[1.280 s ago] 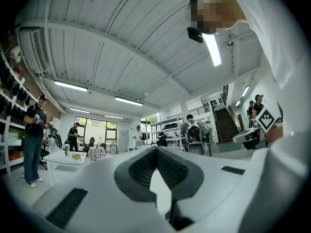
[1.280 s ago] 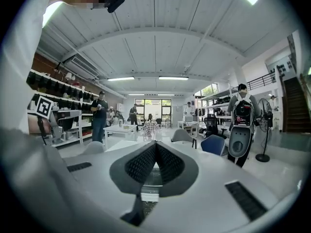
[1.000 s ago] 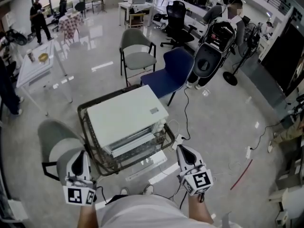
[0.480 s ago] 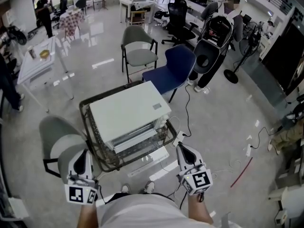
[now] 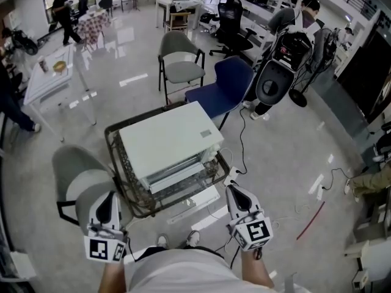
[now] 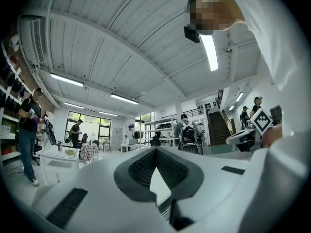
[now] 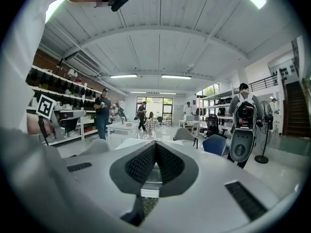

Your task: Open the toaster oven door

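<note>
A white toaster oven (image 5: 166, 144) stands on a low wire-frame cart (image 5: 124, 191) just ahead of me, its glass front (image 5: 177, 177) turned toward me with the door closed against the body. My left gripper (image 5: 109, 196) hangs shut and empty at the cart's near left corner, apart from the oven. On the other side, my right gripper (image 5: 231, 190) is also shut and empty, just off the cart's near right corner. In the left gripper view the jaws (image 6: 155, 149) meet at their tips. The right gripper (image 7: 155, 142) points at the oven's top (image 7: 127, 143).
A grey chair (image 5: 78, 177) sits at the cart's left. A second grey chair (image 5: 180, 66) and a blue chair (image 5: 227, 89) stand behind the oven. A white power strip (image 5: 194, 204) and cables (image 5: 243, 154) lie on the floor. People move in the background.
In the head view the oven and cart have drifted slightly up and right. Both grippers keep their places and stay shut. People in the background have walked on.
</note>
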`<state>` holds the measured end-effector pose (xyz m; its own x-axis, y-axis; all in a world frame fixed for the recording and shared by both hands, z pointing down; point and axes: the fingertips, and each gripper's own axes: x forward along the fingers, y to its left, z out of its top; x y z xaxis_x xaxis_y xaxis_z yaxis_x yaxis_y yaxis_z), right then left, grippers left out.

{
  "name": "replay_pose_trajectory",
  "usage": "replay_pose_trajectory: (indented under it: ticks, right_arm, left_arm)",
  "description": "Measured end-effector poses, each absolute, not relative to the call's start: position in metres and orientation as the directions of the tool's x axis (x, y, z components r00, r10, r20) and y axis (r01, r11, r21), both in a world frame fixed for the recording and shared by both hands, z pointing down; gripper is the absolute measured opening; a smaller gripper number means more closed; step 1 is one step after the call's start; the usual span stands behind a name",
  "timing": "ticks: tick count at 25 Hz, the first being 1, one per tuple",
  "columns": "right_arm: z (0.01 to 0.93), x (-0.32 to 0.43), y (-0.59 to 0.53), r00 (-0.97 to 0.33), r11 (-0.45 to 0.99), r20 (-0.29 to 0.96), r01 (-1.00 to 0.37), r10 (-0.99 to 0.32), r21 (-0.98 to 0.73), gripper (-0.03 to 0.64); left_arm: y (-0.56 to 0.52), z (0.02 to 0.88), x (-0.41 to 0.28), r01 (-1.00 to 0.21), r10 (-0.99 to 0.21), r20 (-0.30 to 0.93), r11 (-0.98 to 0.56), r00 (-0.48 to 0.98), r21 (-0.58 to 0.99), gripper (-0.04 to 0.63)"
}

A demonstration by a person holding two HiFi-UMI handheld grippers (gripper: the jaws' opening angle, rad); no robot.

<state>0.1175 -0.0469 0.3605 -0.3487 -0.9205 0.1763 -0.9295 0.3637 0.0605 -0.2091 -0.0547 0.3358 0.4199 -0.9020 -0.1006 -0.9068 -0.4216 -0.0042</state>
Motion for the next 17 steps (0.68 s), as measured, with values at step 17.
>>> replay_pose_trajectory:
  ticks: [17]
  right_arm:
    - [0.363, 0.105, -0.050, -0.387, 0.400, 0.172, -0.915, -0.906, 0.051, 0.021]
  left_arm:
    - [-0.044, 0.338, -0.218, -0.918, -0.914, -0.089, -0.397, 0.396, -0.011, 0.017]
